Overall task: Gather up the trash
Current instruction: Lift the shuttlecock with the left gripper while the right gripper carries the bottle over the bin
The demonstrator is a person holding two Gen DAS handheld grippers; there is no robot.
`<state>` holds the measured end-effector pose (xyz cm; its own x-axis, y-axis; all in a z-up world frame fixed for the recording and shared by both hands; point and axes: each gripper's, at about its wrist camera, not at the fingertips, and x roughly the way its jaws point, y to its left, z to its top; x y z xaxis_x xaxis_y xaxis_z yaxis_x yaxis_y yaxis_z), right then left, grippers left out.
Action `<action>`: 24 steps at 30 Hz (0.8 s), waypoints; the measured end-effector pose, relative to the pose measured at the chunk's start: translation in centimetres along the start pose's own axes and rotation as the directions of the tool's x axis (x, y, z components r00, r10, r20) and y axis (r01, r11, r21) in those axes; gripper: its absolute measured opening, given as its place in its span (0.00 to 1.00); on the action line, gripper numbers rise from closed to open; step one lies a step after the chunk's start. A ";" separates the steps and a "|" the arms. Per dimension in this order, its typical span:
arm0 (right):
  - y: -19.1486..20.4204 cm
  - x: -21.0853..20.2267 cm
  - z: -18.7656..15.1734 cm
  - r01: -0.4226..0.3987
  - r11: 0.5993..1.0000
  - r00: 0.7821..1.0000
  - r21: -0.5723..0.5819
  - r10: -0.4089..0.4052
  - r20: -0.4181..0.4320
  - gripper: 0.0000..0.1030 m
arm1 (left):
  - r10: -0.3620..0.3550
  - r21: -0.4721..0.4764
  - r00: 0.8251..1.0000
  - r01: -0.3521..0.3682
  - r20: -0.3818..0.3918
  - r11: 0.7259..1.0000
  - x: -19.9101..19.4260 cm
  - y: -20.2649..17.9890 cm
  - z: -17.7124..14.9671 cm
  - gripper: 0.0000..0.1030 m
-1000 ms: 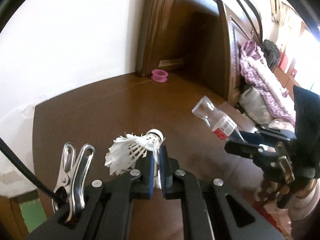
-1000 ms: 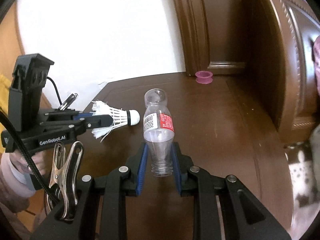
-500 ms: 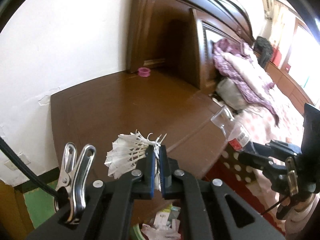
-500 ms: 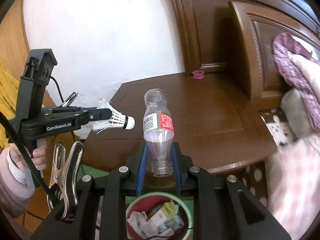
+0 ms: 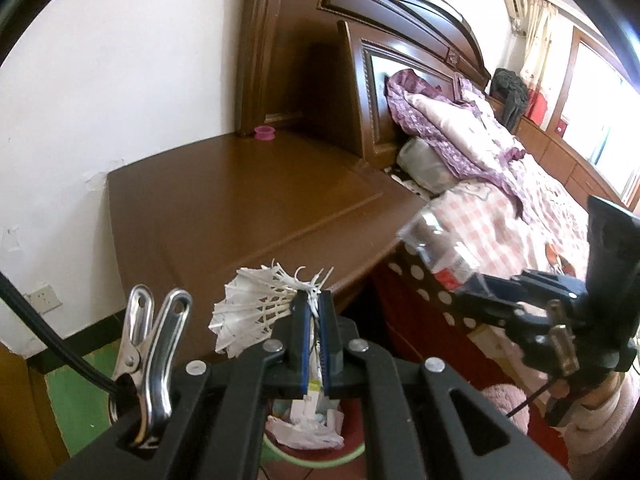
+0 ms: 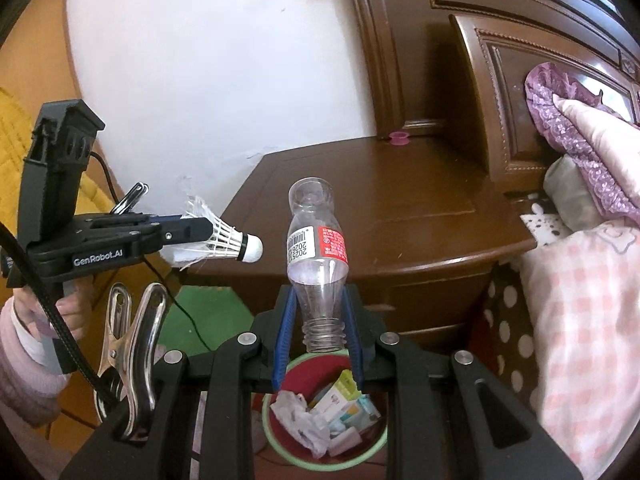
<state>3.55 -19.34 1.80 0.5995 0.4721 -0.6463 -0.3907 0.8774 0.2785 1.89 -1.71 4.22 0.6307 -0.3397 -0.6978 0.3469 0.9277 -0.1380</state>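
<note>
pulled back off the nightstand (image 6: pixel 400 216) to above the trash bin (image 6: pixel 280 440). left gripper (image 5: pixel 314 308) clamped shut on shuttlecock (image 5: pixel 248 312), right gripper (image 6: pixel 318 332) pinching empty bottle (image 6: pixel 316 248); probably ready to drop.

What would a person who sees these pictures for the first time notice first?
Probably the empty plastic bottle, held neck-down in the right gripper, directly above a trash bin with a green rim, already holding paper and boxes. Next, the white shuttlecock pinched in the left gripper, beside the bottle, in front of the brown wooden nightstand.
</note>
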 end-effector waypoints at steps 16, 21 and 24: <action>3.5 0.4 -5.8 -0.017 1.000 0.999 -0.012 0.016 -0.031 0.24 | -0.015 -0.033 0.998 0.013 -0.067 0.999 0.3 -2.0 -7.4 0.04; 3.5 0.9 -7.5 -0.009 1.000 0.999 -0.005 0.009 -0.045 0.24 | -0.016 -0.035 0.997 0.013 -0.079 0.999 1.1 -2.4 -8.9 0.04; 3.3 1.4 -8.4 0.002 1.000 0.999 0.003 -0.001 -0.053 0.24 | -0.028 -0.040 0.995 0.025 -0.095 0.999 1.8 -2.7 -9.9 0.04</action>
<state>-2.80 -16.56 -4.19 0.5621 0.4656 -0.6835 -0.3877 0.8784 0.2795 -4.81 -3.23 -3.64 0.5518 -0.3496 -0.7571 0.3343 0.9245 -0.1833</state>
